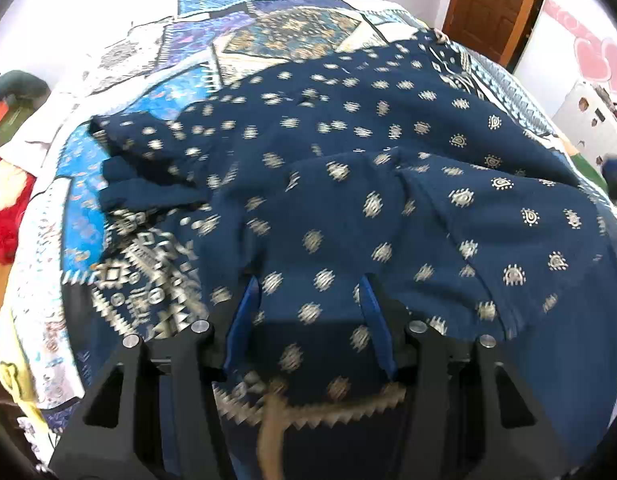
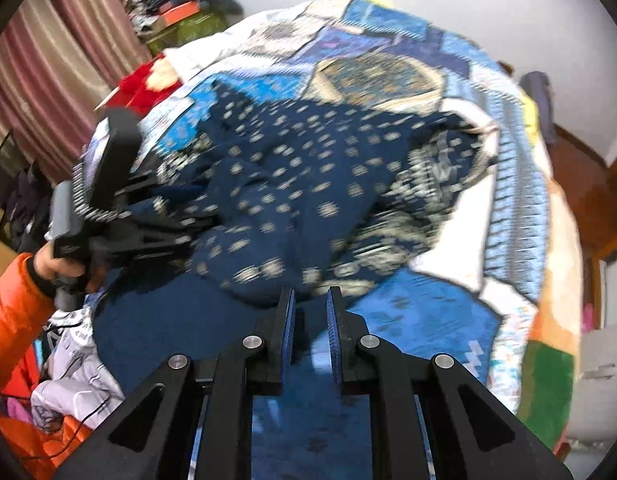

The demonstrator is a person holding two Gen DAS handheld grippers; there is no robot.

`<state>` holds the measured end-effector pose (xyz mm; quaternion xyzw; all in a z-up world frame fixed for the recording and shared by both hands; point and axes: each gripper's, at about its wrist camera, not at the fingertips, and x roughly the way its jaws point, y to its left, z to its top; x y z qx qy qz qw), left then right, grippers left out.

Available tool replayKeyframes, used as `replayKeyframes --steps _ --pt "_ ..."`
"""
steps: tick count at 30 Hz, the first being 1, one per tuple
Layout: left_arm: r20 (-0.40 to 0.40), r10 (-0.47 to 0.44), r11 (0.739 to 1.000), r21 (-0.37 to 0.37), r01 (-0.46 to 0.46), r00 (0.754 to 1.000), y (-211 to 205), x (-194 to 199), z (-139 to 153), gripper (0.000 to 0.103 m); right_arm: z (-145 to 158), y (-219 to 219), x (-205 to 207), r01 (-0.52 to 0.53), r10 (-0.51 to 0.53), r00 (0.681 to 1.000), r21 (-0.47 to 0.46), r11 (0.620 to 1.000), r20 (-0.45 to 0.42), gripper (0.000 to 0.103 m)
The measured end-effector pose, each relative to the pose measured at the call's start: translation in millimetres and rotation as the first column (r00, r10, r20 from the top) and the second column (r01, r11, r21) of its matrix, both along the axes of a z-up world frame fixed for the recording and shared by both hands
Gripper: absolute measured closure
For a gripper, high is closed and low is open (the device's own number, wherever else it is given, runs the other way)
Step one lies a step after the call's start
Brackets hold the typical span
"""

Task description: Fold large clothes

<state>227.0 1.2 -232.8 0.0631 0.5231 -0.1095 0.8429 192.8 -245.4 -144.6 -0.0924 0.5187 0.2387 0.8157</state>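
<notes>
1. Right now the left gripper (image 1: 310, 300) points steeply down with its blue-padded fingers (image 1: 246, 308) spread about halfway. The navy printed garment (image 1: 348, 200) lies under and between them and the pads are not pressing it. My read: it is hovering over a fold or just off one, not gripping.
2. Right gripper (image 2: 310, 318): jaws nearly together with only a thin slit. Dark blue shows in the slit, but I cannot tell whether a fold of cloth is caught there or whether it is just the background.
3. The garment sits mid-bed on the patchwork bedspread (image 1: 268, 36), part bunched. One layer is doubled over near the left gripper, and the zigzag cream hem (image 1: 348, 410) is close under that gripper's body. Likely a fold in progress, with the near edge brought over the middle; the far side is spread flatter.
4. In the right wrist view the garment is heaped and motion-blurred, so it is not yet squared up. Folding looks early to midway.
5. A hand (image 2: 54, 268) in an orange sleeve (image 2: 12, 312) holds the left gripper's handle at the bed's left edge.
6. Surroundings: other clothes in a loose pile (image 2: 76, 380) near the sleeve, a striped curtain (image 2: 48, 60), a wooden door (image 1: 496, 4) and pink heart decals (image 1: 600, 60) on the wall.
7. Writing and brands: none readable. The garment print is cream motifs only, and small items by the decals are too blurred to read.
</notes>
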Motion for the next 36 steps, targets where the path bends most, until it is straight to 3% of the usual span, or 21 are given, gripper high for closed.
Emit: replayKeyframes --steps 3,5,10,14,17,21,22,23,24,25,29,32,36 --pt "0.018 0.054 0.999 -0.001 -0.054 0.998 25 -4 13 0.045 5 -14 13 0.050 -0.050 0.998 -0.007 0.999 0.028 0.092" --pt "0.048 0.109 0.994 0.003 -0.109 0.993 48 -2 24 0.036 4 -21 31 0.094 -0.094 0.995 -0.009 0.995 0.039 0.092" --pt "0.106 0.262 0.963 0.031 -0.267 0.959 105 11 39 0.028 -13 -21 92 0.194 -0.194 0.980 -0.013 0.981 0.033 0.092" --pt "0.072 0.349 0.937 -0.009 -0.349 0.934 139 26 31 0.028 -47 -11 141 0.235 -0.235 0.972 -0.082 0.968 0.011 0.092" --pt "0.038 0.388 0.922 -0.031 -0.387 0.921 156 36 18 0.028 -89 -8 169 0.261 -0.267 0.964 -0.244 0.934 0.008 0.092" --pt "-0.012 0.404 0.913 -0.052 -0.404 0.915 168 55 -3 0.028 -93 -17 173 0.261 -0.260 0.965 -0.246 0.933 0.039 0.090" --pt "-0.022 0.403 0.913 -0.055 -0.404 0.915 170 61 -8 0.028 -94 -20 173 0.265 -0.260 0.964 -0.274 0.925 0.056 0.067" --pt "-0.026 0.405 0.912 -0.057 -0.405 0.914 171 64 -10 0.028 -94 -23 172 0.271 -0.256 0.963 -0.303 0.914 0.090 0.028" --pt "-0.032 0.406 0.911 -0.061 -0.408 0.913 174 70 -13 0.028 -93 -29 170 0.314 -0.273 0.948 -0.355 0.881 0.161 0.013" --pt "-0.043 0.406 0.910 -0.075 -0.408 0.913 177 79 -18 0.028 -91 -36 169 0.332 -0.280 0.941 -0.358 0.873 0.189 0.008" --pt "-0.070 0.412 0.902 -0.112 -0.418 0.908 185 113 -32 0.028 -85 -66 172 0.356 -0.351 0.934 -0.179 0.917 0.060 0.012" --pt "-0.071 0.393 0.904 -0.154 -0.400 0.917 185 139 -37 0.027 -77 -77 178 0.373 -0.373 0.928 -0.028 0.927 -0.001 0.012" --pt "-0.074 0.353 0.930 -0.081 -0.359 0.933 174 179 -53 0.027 -77 -69 197 0.377 -0.371 0.926 0.131 0.917 -0.072 0.018"
